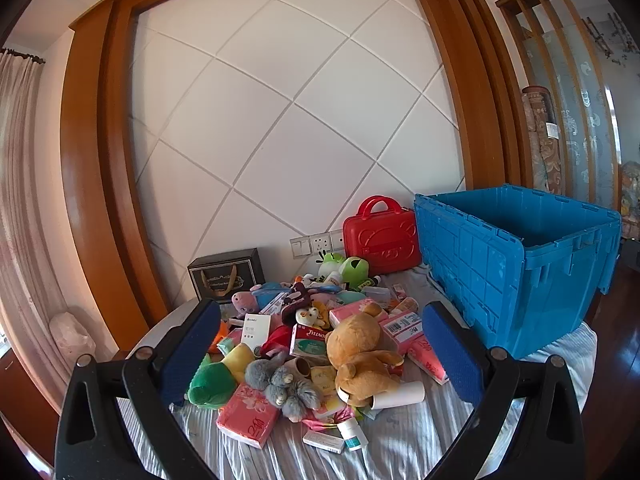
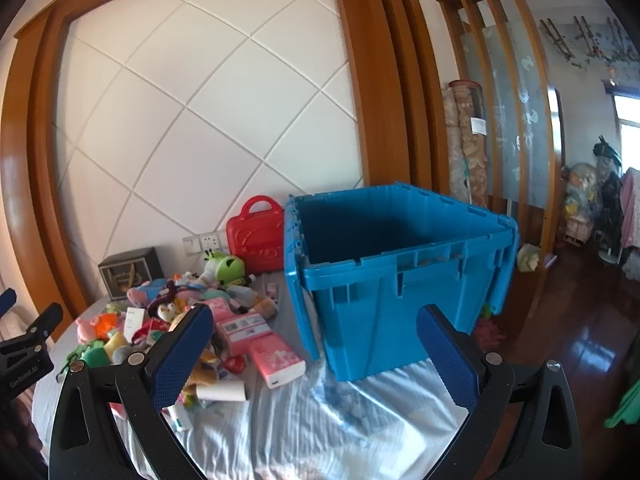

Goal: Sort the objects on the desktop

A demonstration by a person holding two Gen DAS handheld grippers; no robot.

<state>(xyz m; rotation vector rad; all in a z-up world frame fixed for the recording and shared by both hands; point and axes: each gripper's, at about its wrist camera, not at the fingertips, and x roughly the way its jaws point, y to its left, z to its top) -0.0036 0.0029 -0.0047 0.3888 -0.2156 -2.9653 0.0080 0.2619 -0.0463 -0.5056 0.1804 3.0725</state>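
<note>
A heap of toys and boxes lies on a striped cloth. In the left wrist view I see a brown teddy bear (image 1: 362, 354), a grey plush (image 1: 286, 388), a green plush (image 1: 212, 384), pink tissue packs (image 1: 248, 416) and a white paper tube (image 1: 400, 394). A big blue crate (image 1: 516, 264) stands to the right, open; it fills the right wrist view (image 2: 400, 276). My left gripper (image 1: 320, 352) is open and empty, above the heap. My right gripper (image 2: 314, 352) is open and empty, in front of the crate.
A red toy case (image 1: 380, 236) and a black gift box (image 1: 226, 274) stand against the white panelled wall. The table edge drops to a dark wooden floor (image 2: 580, 344) on the right. The left gripper's body (image 2: 24, 344) shows at the left edge.
</note>
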